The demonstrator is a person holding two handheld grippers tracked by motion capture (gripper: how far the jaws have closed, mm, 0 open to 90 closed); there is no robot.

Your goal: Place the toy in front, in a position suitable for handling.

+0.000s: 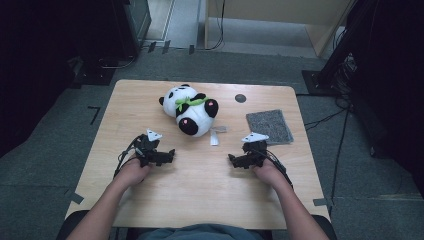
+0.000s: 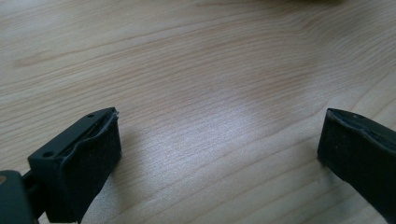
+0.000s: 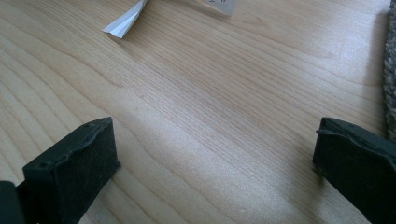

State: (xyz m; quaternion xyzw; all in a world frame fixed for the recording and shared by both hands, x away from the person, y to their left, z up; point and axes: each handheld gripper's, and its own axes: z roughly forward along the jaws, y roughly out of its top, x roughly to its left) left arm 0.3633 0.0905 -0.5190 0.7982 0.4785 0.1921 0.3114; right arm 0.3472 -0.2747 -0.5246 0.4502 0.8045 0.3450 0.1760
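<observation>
High view dim, its edges falling to black, slightly soft; table [image 1: 200, 190] evenly lit; both gripper views brighter, pale glare on the wood, soft shadows beside blurred jaws.

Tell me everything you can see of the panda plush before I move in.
The panda plush is a soft-looking black-and-white toy with a green band around its neck and pink pads on its black paws. It lies tipped over on the far middle of the wooden table, head toward the far left. A white tag lies at its near right. Neither pair of tongs touches it; both sit nearer the person.
</observation>
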